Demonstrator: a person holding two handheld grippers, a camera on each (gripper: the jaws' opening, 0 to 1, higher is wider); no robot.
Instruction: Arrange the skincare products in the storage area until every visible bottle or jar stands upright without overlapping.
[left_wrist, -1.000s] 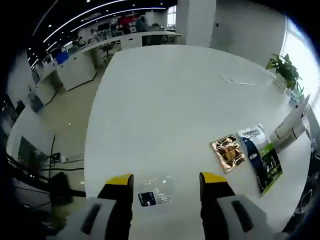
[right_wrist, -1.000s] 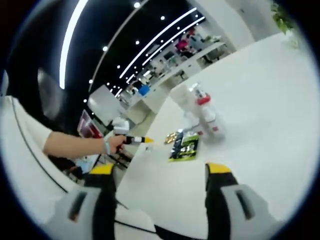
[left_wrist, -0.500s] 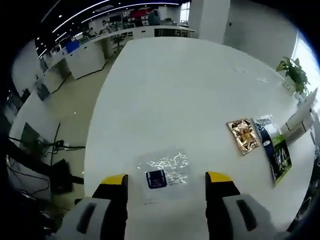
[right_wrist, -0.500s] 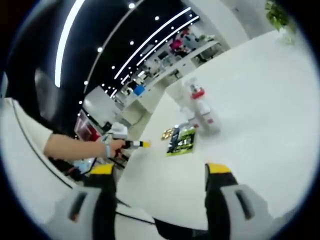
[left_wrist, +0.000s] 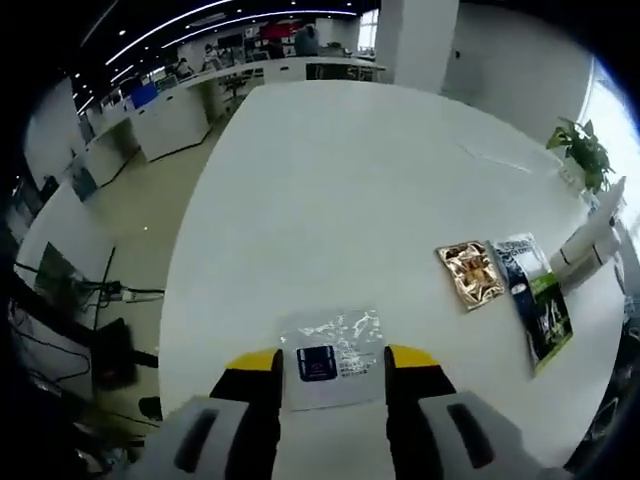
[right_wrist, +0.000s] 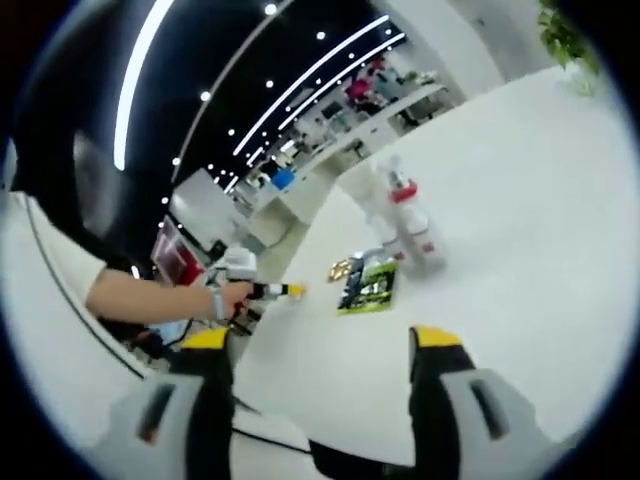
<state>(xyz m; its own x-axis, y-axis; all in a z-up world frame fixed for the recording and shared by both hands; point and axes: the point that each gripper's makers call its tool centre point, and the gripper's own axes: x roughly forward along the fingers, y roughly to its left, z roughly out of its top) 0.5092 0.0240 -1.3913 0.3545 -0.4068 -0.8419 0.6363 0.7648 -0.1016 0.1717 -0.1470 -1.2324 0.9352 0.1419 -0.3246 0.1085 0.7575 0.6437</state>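
A clear sachet with a dark blue label lies flat on the white table. My left gripper straddles it, jaws narrowed so each tip sits at one edge of the sachet. Farther right lie a gold sachet and a blue-and-green sachet, with white bottles lying beyond them. In the right gripper view, my right gripper hangs open above the table with nothing in it. White bottles with red caps, the green sachet and the gold sachet lie ahead.
A hand holds the left gripper at the table's left end. A potted plant stands at the far right edge. Office desks and bare floor lie beyond the table's left edge.
The left gripper's jaws have narrowed and come forward, so the clear sachet now lies between the tips instead of ahead of them. The right gripper stays wide open.
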